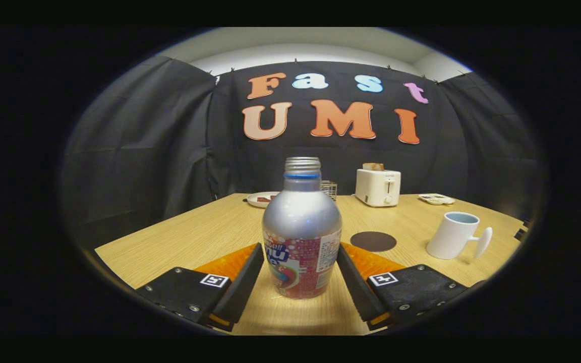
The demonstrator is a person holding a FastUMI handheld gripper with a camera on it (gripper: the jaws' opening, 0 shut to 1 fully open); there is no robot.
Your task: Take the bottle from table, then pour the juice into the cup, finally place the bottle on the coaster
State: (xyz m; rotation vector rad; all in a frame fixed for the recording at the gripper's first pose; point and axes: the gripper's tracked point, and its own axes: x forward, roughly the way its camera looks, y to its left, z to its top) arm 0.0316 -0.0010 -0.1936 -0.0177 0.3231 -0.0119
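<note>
A silver juice bottle (301, 237) with a colourful label and no cap stands upright on the wooden table (194, 232). My gripper (300, 247) has it between its fingers; both fingertips (255, 254) touch the bottle's sides at label height, and its base rests on the table. A dark round coaster (373, 241) lies just beyond the right finger. Further right stands a white cup (454, 236) with a pale blue inside, its handle pointing right.
At the table's far side are a white toaster (377, 187) holding a slice of bread, a plate (262, 199) with food, a small wire holder (329, 189) behind the bottle, and a small dish (437, 199). Black cloth walls surround the table.
</note>
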